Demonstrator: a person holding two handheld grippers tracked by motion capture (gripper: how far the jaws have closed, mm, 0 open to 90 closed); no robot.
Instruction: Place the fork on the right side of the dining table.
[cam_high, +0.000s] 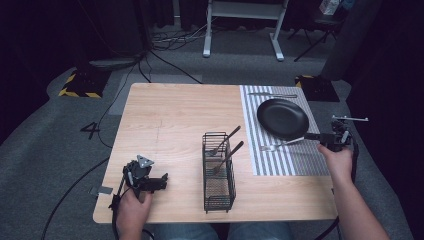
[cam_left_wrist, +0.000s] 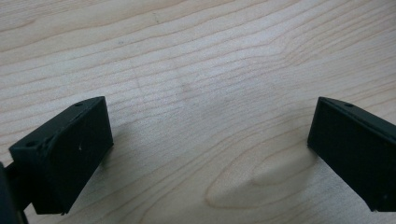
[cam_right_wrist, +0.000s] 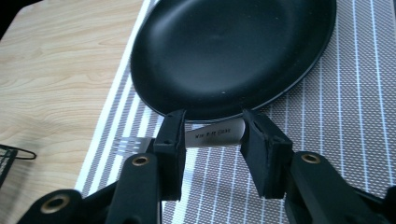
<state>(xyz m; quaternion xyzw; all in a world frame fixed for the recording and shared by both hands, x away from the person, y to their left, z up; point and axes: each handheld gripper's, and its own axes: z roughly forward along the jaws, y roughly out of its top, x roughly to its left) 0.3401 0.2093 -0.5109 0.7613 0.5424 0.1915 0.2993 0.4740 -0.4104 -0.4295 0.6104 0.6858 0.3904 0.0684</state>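
A silver fork lies on the striped placemat, just in front of the black plate. In the right gripper view the fork's stamped handle runs across the gap between my jaws, tines poking out past the left jaw. My right gripper hovers low over it at the plate's near rim, open, pads not pressing on the handle. From above, the right gripper reaches in from the mat's right edge. My left gripper rests at the table's front left, open over bare wood.
A black wire caddy stands mid-table near the front, with two dark-handled utensils leaning in it; its corner is at the left of the right gripper view. Another piece of cutlery lies on the mat behind the plate.
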